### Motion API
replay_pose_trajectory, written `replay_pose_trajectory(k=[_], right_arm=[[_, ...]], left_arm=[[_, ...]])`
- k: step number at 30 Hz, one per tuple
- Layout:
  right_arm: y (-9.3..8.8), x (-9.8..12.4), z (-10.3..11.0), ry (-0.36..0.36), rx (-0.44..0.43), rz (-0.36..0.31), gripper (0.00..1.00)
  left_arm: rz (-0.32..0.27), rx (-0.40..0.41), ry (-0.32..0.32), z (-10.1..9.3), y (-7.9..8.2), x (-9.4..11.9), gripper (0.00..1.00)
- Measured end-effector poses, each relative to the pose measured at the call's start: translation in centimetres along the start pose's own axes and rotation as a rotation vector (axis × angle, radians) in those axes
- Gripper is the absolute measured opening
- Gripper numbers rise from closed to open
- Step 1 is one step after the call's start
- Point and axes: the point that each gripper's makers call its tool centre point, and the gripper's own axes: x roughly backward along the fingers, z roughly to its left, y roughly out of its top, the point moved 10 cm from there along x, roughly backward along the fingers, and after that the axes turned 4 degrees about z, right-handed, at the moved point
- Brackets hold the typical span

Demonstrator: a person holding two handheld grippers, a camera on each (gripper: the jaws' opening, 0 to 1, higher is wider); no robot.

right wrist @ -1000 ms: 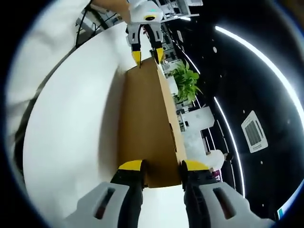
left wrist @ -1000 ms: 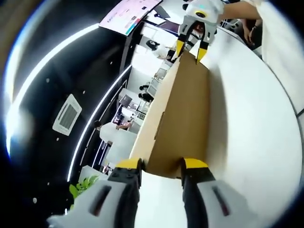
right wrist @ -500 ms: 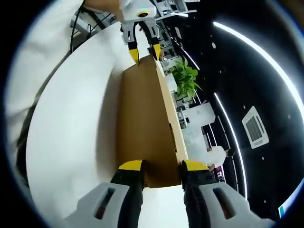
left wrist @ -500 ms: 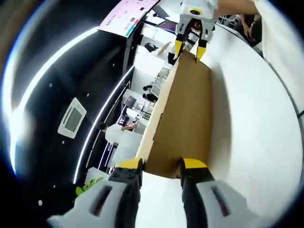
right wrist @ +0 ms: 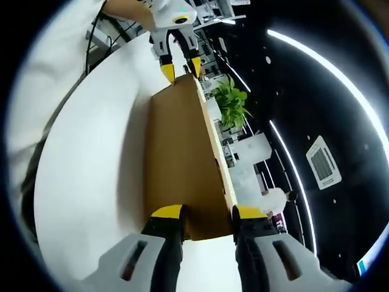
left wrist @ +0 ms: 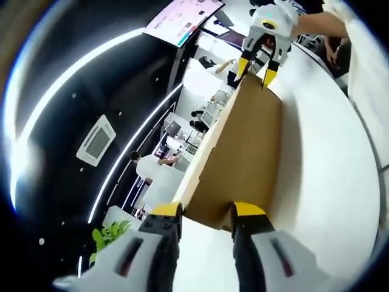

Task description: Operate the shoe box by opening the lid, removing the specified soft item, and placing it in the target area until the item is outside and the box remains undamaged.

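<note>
Left gripper [left wrist: 206, 219] and right gripper [right wrist: 206, 220] clamp opposite ends of the shoe box [left wrist: 243, 158]; contents hidden.

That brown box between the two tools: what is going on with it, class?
A person holds the cardboard box by its two ends, one tool on each. The left tool straddles the near end in its own view, with the right tool at the far end. The box sits on a white table. Whether the lid is open can't be told.
</note>
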Motion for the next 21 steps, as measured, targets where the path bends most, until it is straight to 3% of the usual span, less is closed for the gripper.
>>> replay_pose_trajectory(k=[8, 21], right_arm=[[0.1, 0.32, -0.21, -0.029, -0.039, -0.003, 0.31], [0.31, 0.24, -0.3, -0.071, -0.09, 0.005, 0.33]], left_arm=[[-0.022, -0.019, 0.034, -0.12, -0.12, 0.07, 0.32], [-0.026, 0.055, 0.065, 0.05, -0.37, 0.35, 0.32]])
